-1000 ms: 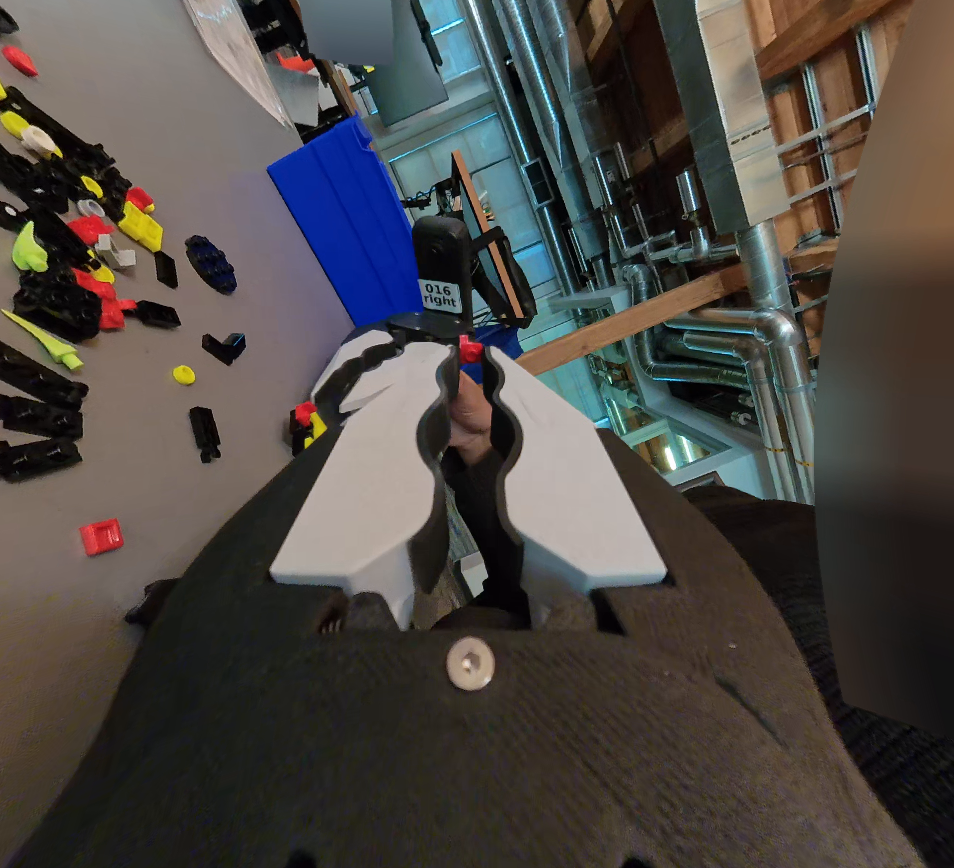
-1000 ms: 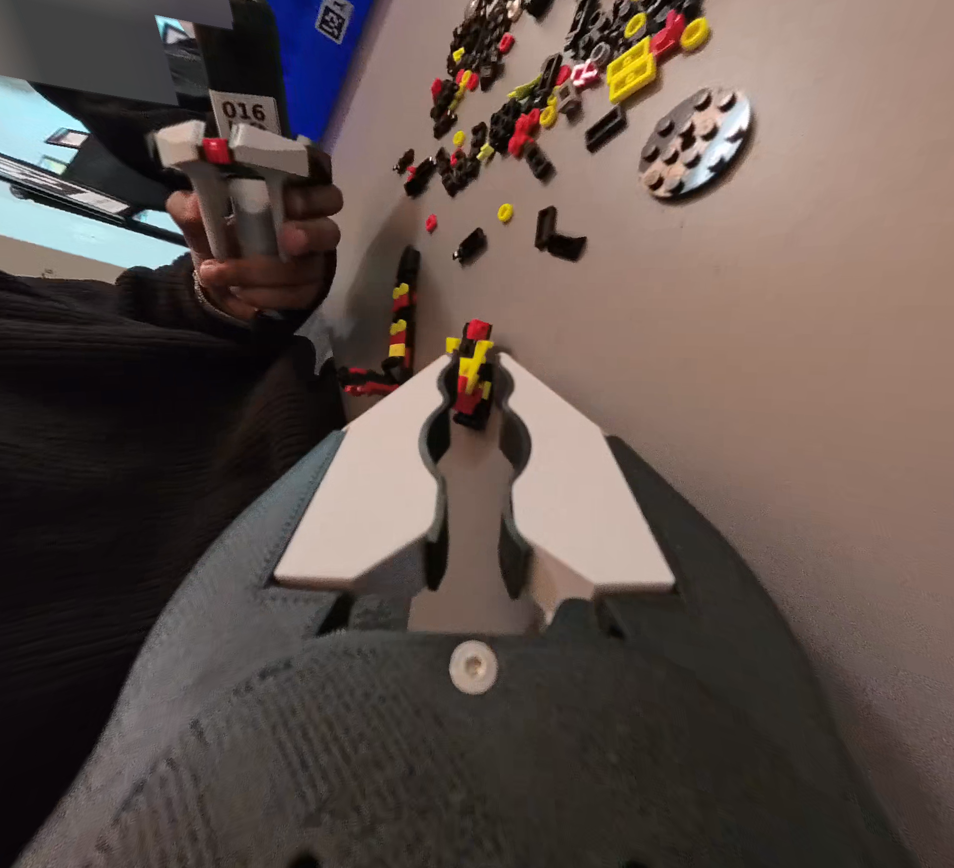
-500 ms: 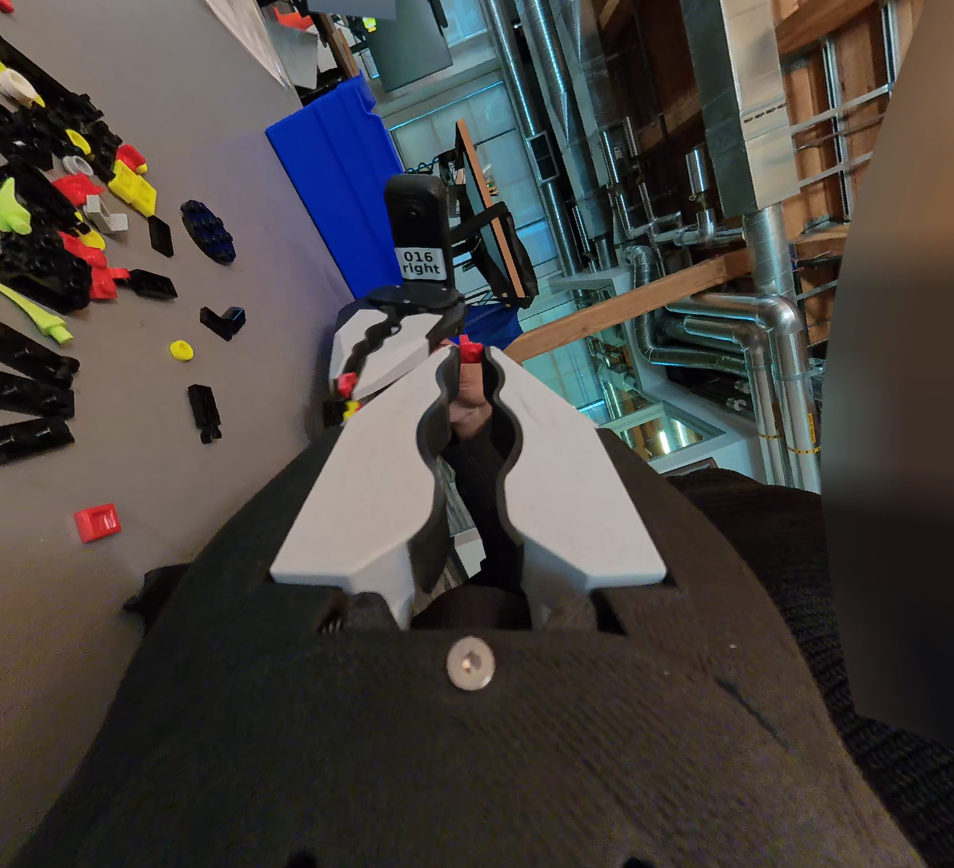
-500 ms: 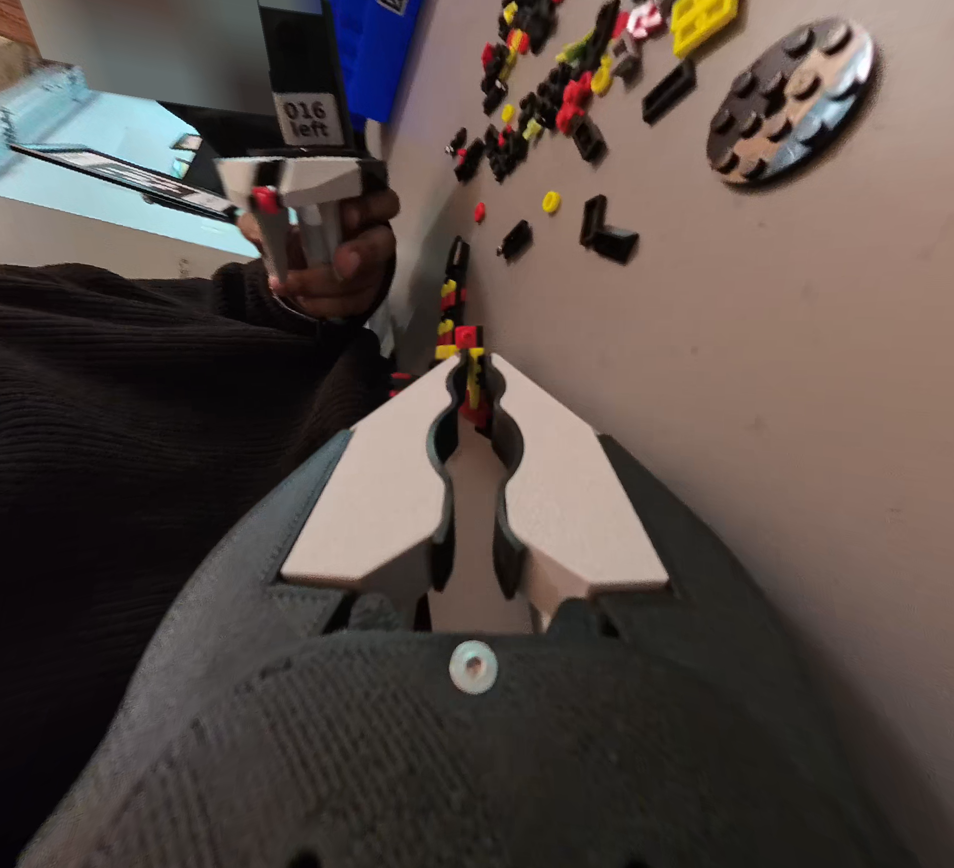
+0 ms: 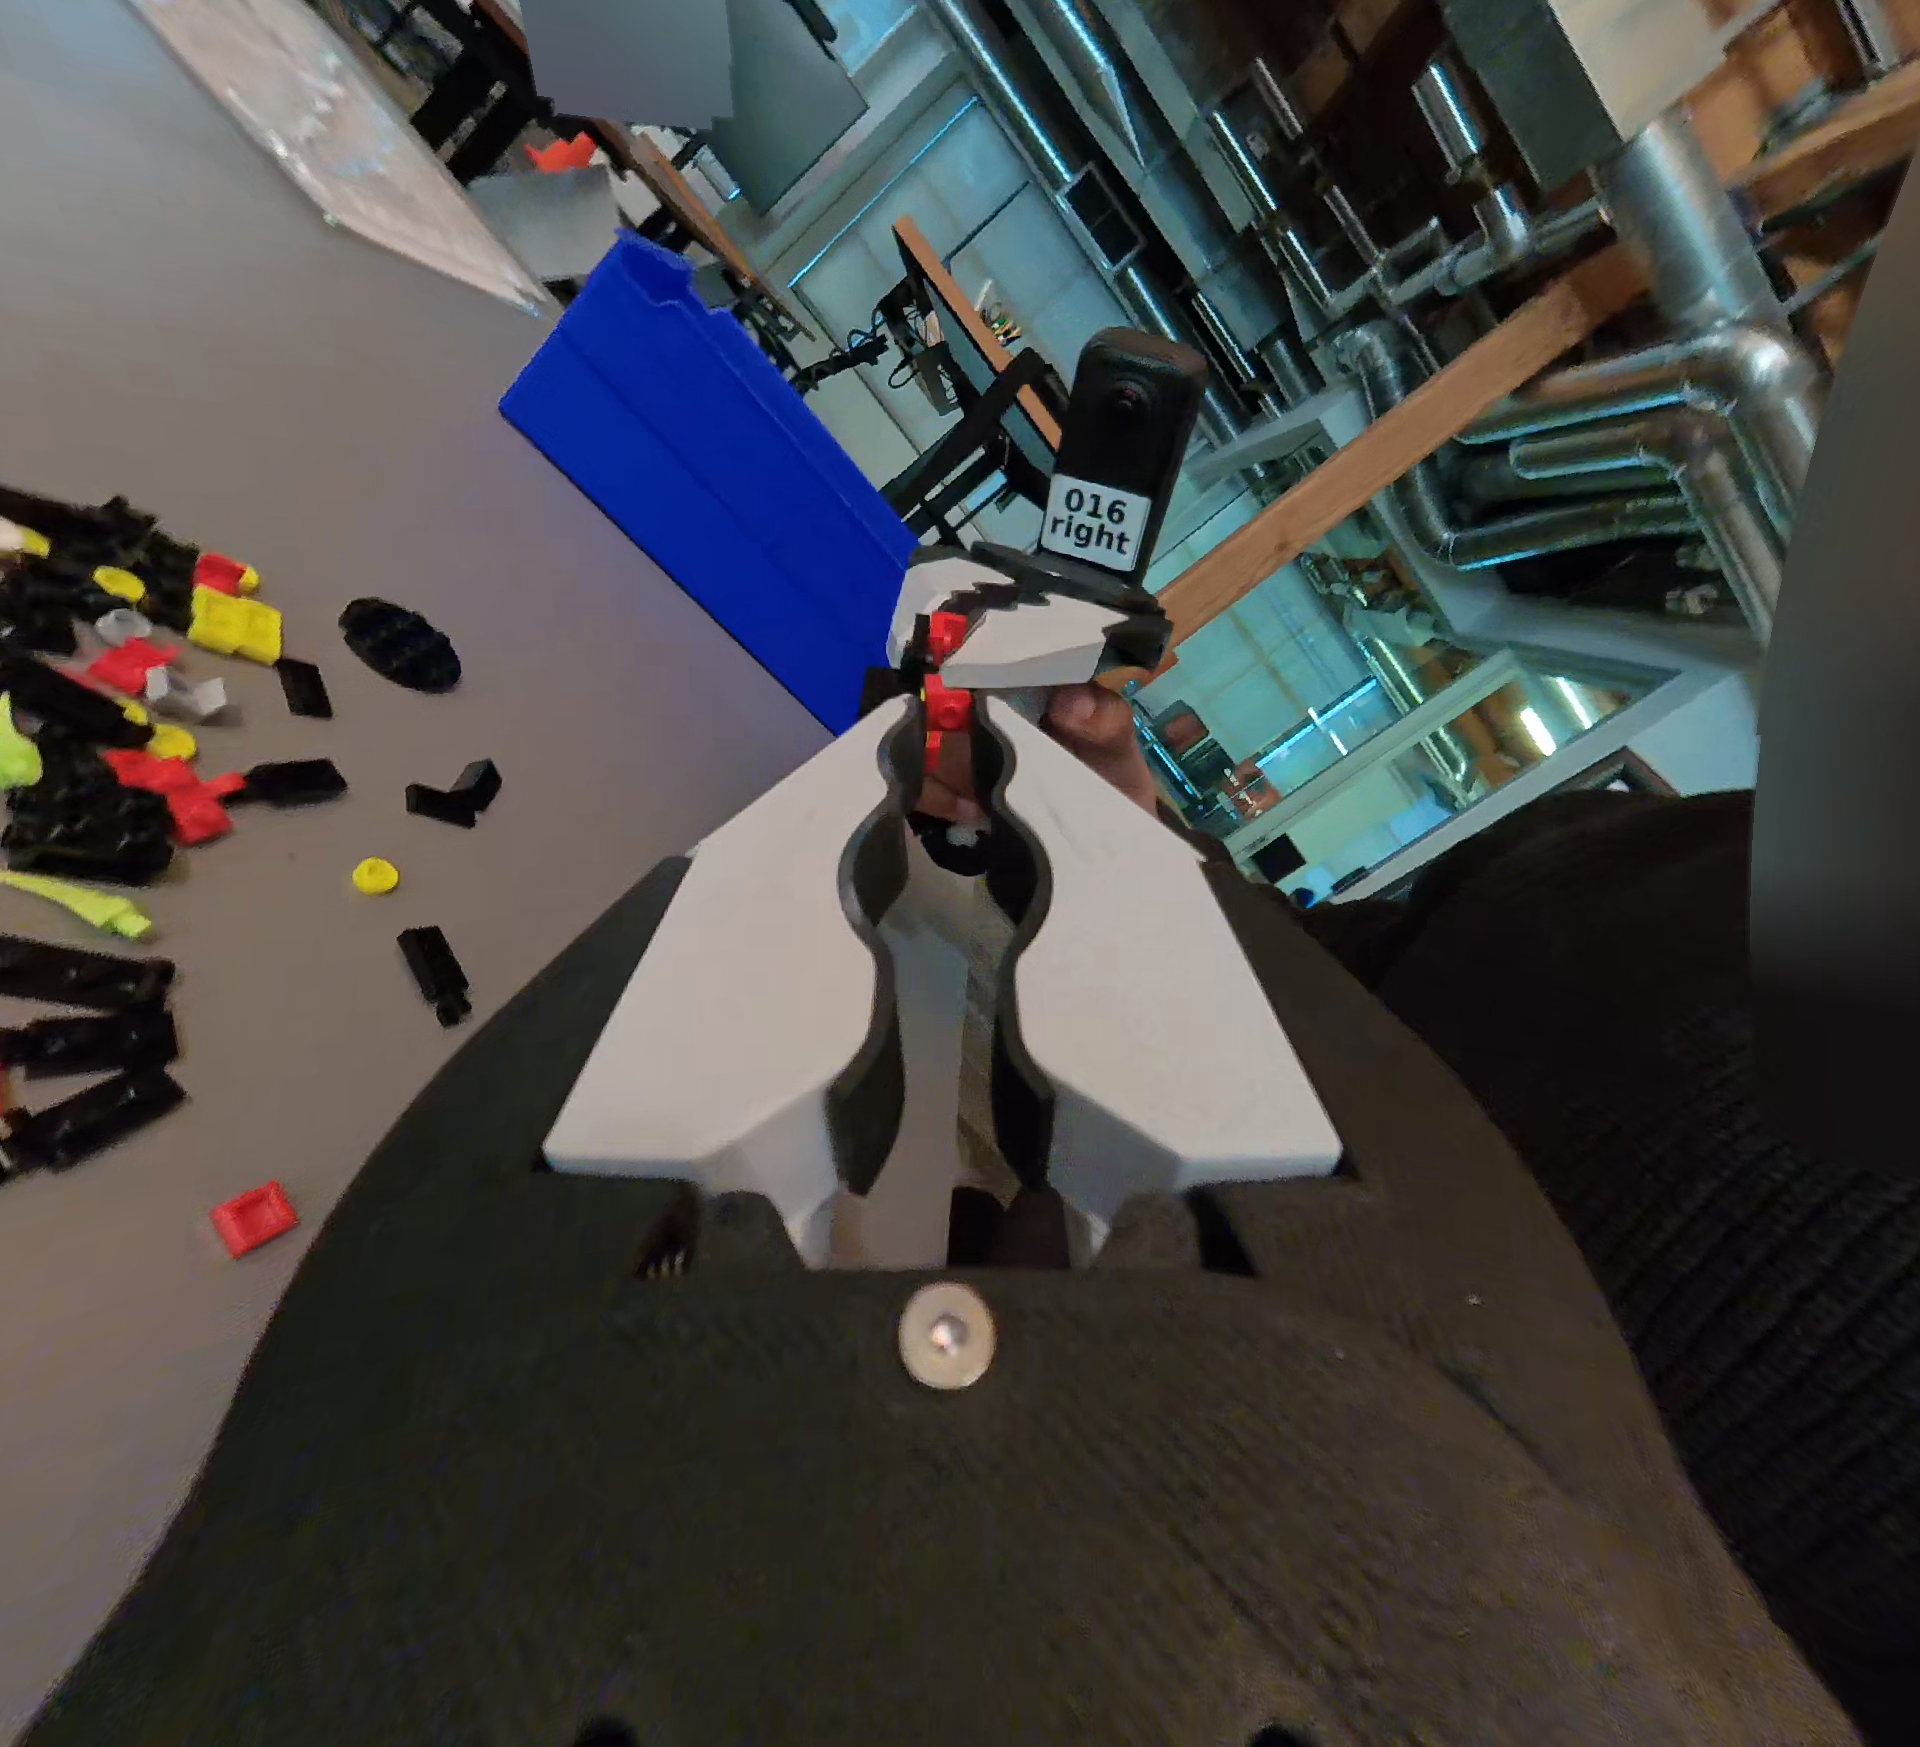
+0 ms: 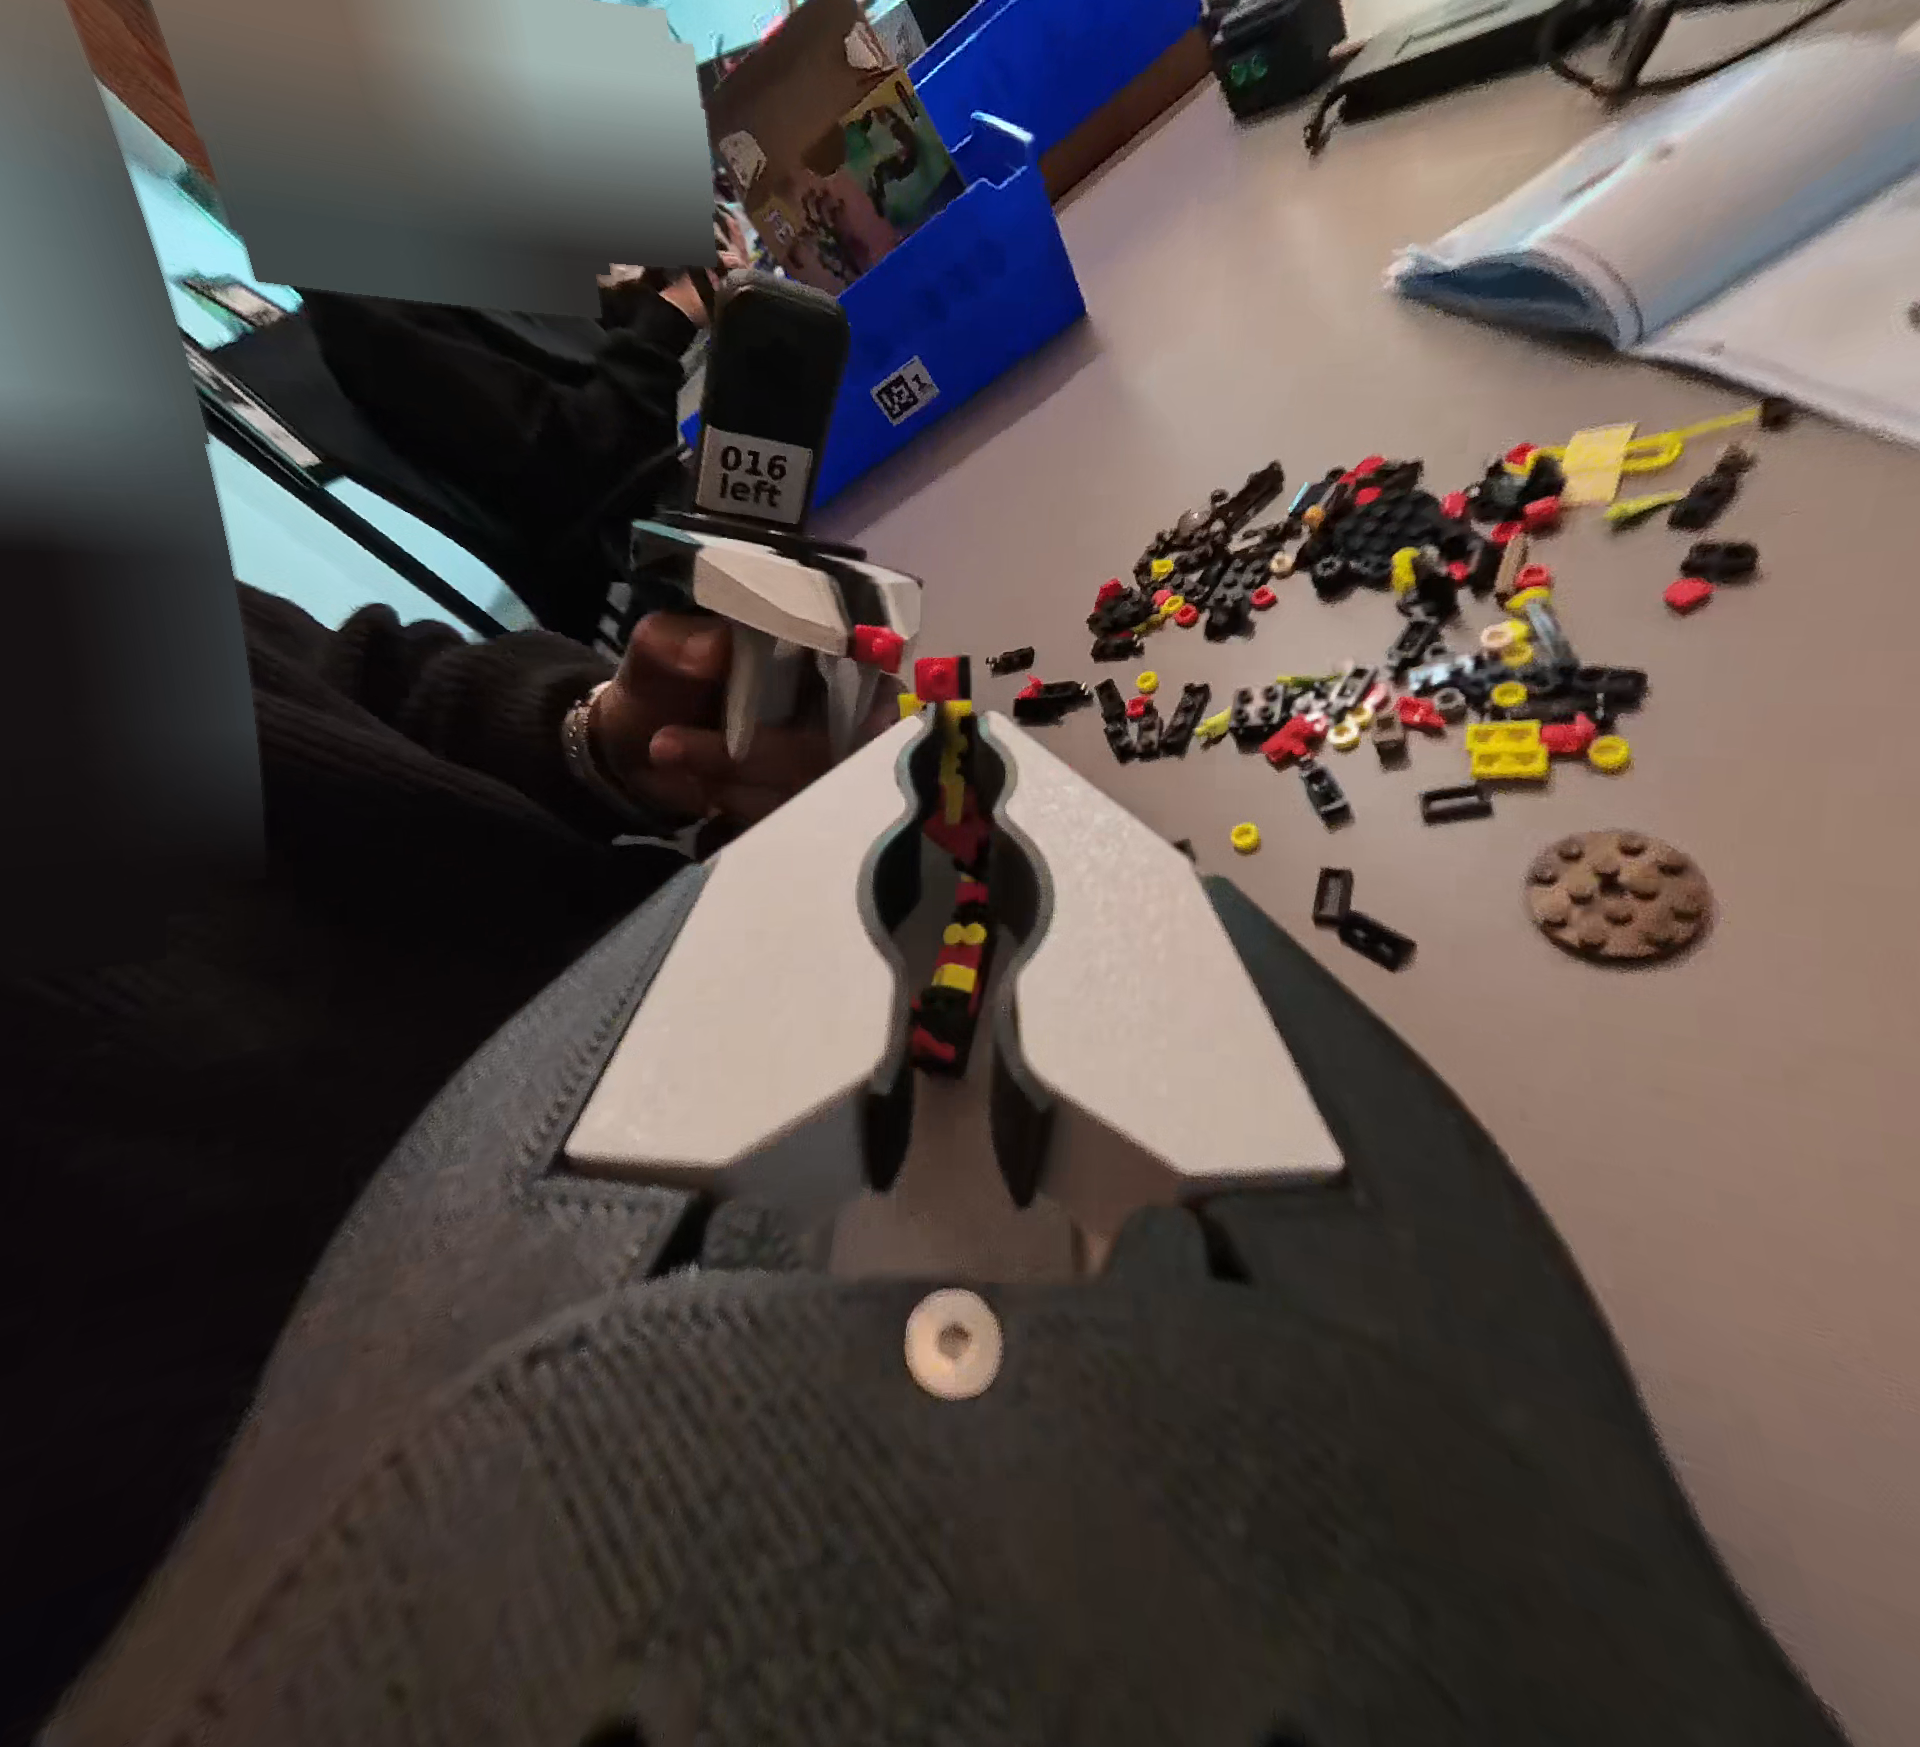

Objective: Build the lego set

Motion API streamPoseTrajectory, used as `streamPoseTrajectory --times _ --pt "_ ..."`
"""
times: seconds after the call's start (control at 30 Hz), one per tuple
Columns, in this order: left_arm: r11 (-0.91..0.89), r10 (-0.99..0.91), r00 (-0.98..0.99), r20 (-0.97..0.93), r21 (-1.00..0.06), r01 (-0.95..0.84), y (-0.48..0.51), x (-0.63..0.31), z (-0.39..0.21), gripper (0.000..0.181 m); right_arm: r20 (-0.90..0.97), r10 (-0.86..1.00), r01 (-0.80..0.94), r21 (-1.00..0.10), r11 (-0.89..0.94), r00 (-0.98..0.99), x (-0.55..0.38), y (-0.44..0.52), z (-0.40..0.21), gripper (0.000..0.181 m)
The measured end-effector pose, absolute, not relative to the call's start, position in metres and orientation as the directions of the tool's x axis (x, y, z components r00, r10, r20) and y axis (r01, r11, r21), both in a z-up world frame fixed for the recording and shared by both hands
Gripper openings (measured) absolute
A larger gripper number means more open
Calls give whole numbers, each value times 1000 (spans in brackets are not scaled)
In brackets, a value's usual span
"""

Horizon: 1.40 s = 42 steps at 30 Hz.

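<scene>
Red small brick [image 5: 948, 710] sits pinched at the very tips of the left gripper [image 5: 943, 723] — jaws nearly together, just the brick's width apart. Same brick shows in the right wrist view as a red stud piece [image 6: 876, 646] poking out of the left gripper's tips, held up off the counter [image 6: 1558, 1126]. Right gripper [image 6: 948, 731] has jaws narrowed on a long thin lego assembly [image 6: 956, 908], black with red and yellow bits, running lengthwise down the gap between the fingers; its red top stud [image 6: 940, 677] sticks out past the tips. Small brick and assembly tip are just beside each other, a small gap between them in the right wrist view — contact cannot be told from the left wrist view, where the two red bits overlap. Both held in the air over the counter edge, near the person's dark sleeve [image 6: 416, 710]. Loose lego pieces [image 6: 1403, 648] lie scattered on the grey counter, well apart from both grippers: a round studded plate [image 6: 1618, 897], a yellow ring [image 6: 1245, 835], a yellow plate [image 6: 1507, 750]. Blue bin [image 6: 956, 326] behind, open booklet [image 6: 1714, 243] far right.
</scene>
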<state>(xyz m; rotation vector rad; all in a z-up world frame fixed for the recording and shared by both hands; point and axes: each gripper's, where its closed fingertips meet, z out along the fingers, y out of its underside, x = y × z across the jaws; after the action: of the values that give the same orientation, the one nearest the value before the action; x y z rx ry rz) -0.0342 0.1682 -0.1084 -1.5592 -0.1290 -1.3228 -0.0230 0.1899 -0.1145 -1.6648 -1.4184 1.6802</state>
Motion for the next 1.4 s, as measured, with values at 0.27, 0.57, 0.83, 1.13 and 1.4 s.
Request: streamPoseTrajectory --times 0.27,0.57,0.83,1.13,1.4 --pt "-383 -583 440 683 -708 593 161 -28 -95 6 -379 891 311 -903 -297 -250 -27 176 -104 3" --pt "-352 -601 455 658 -728 588 159 -28 -90 6 -373 889 267 -915 -304 -267 -29 172 -97 3" --pt "-285 -615 482 624 -746 602 158 -32 -80 6 -384 881 197 -920 -339 -276 -30 170 -86 3" --pt "-249 -599 502 624 -740 624 159 -36 -76 4 -375 895 137 -926 -351 -242 -34 170 -80 3" --pt "-231 -559 526 641 -730 643 162 -42 -77 0 -349 913 113 -937 -331 -213 -36 171 -79 3"
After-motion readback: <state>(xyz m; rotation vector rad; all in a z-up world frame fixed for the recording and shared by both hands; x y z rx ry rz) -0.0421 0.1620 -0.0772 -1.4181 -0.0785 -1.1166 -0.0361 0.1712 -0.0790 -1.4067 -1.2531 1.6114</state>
